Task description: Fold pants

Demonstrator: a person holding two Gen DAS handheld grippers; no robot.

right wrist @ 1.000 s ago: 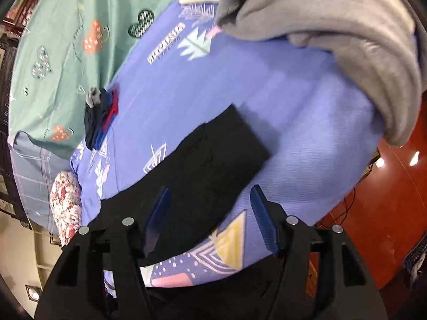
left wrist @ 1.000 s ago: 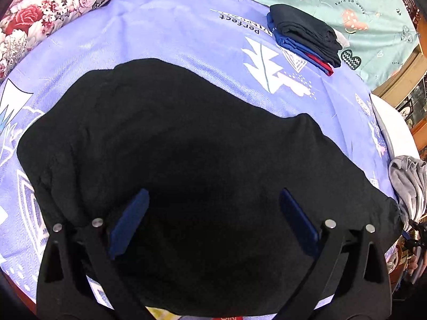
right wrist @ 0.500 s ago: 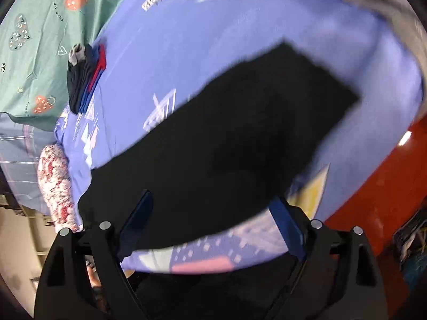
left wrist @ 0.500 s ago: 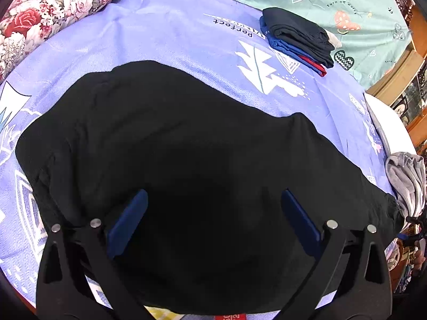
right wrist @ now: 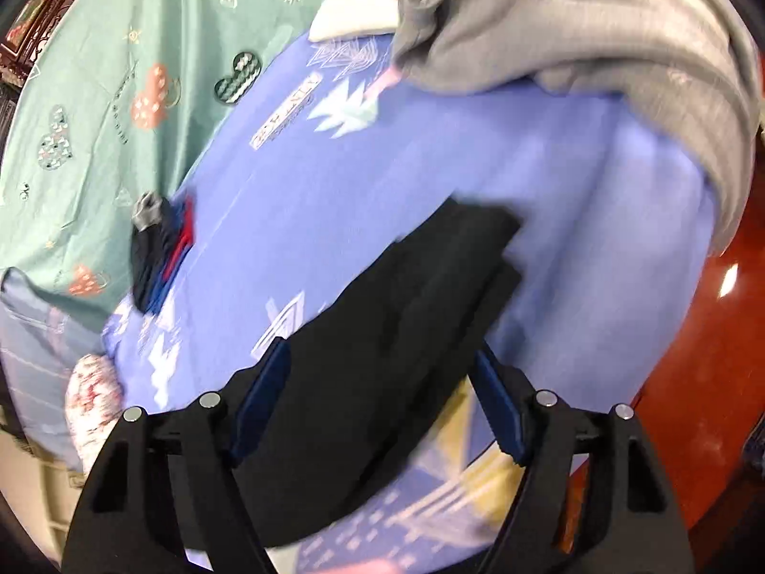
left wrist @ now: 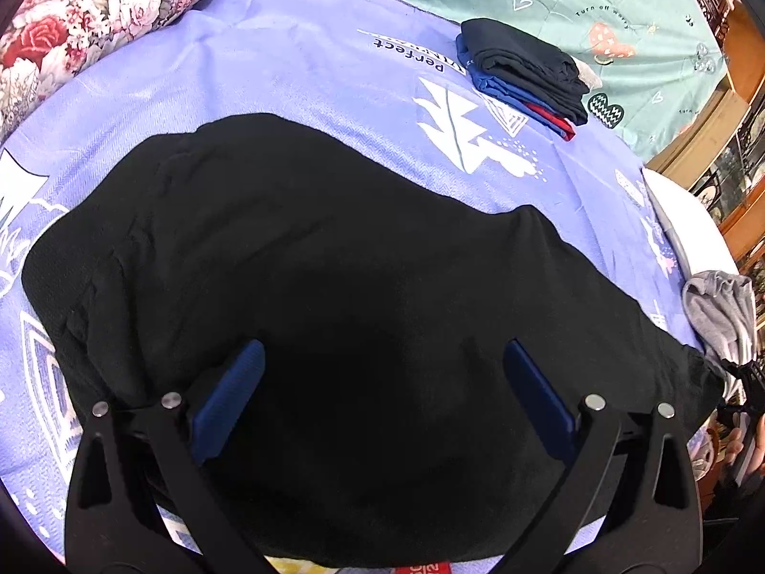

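Note:
Black pants (left wrist: 334, 263) lie spread flat on the blue patterned bed sheet (left wrist: 287, 62) and fill most of the left wrist view. My left gripper (left wrist: 382, 349) hovers over their near part, open, with nothing pinched between its blue pads. In the blurred right wrist view one narrow end of the pants (right wrist: 406, 296) runs down between the fingers of my right gripper (right wrist: 382, 351). Its jaws are closing, and the pads stand clear of the cloth on both sides.
A folded stack of dark, blue and red clothes (left wrist: 521, 71) sits at the far side. A crumpled grey garment (right wrist: 597, 33) lies beyond the pants' end. A floral pillow (left wrist: 95, 14) is at the far left. The red-brown floor (right wrist: 707, 382) shows past the bed edge.
The right gripper's view swung from looking down at the pants back up toward the grey garment. Its jaws widened, then narrowed a little. The left gripper stayed put.

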